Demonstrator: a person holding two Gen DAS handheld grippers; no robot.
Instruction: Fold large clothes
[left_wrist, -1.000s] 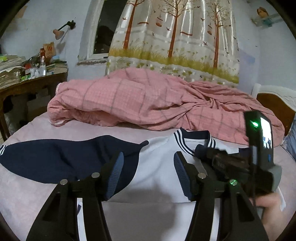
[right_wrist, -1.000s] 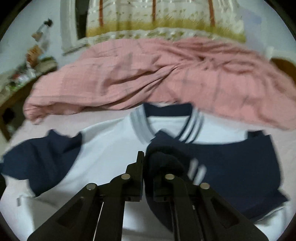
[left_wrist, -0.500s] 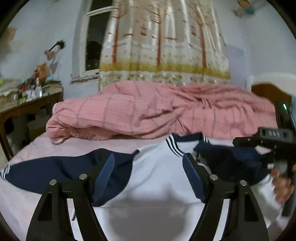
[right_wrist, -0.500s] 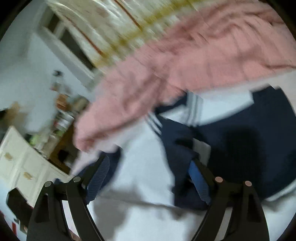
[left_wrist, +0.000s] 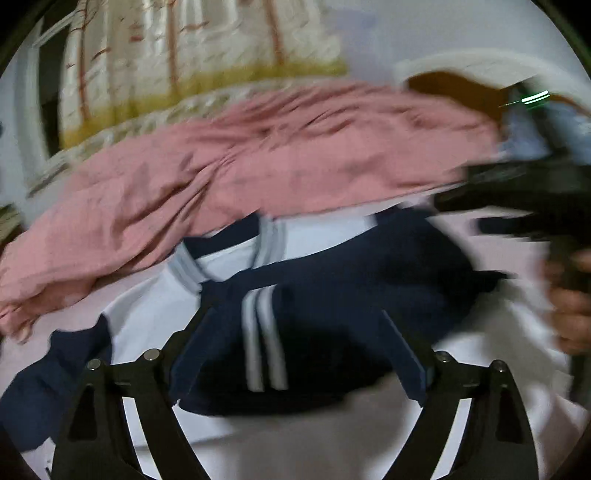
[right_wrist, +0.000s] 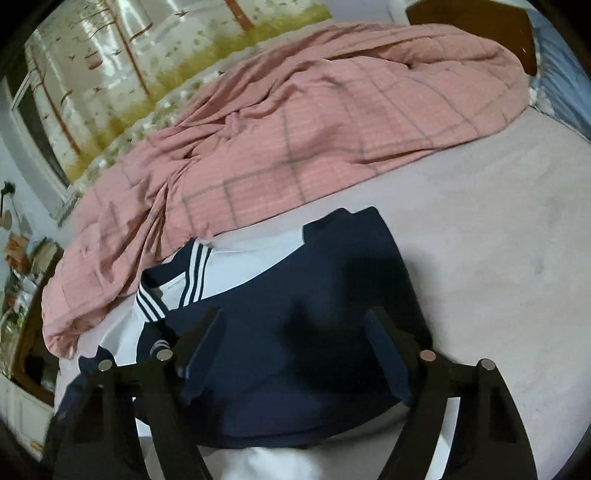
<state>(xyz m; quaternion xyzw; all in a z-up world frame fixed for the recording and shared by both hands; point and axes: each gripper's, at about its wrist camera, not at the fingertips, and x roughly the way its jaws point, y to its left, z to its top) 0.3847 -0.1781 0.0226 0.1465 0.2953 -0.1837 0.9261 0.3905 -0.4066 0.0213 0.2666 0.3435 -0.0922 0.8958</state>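
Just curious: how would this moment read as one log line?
step: sleeve fold | shirt: right sleeve across chest | left gripper: open | right gripper: open

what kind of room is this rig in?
Most likely a home bedroom: a bed with a rumpled pink quilt, a wooden headboard, and a tree-print curtain over the window.

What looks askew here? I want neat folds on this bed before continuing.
The pink quilt lies bunched and rumpled, its edge overlapping the jersey collar. The folded navy sleeve sits crooked across the white body.
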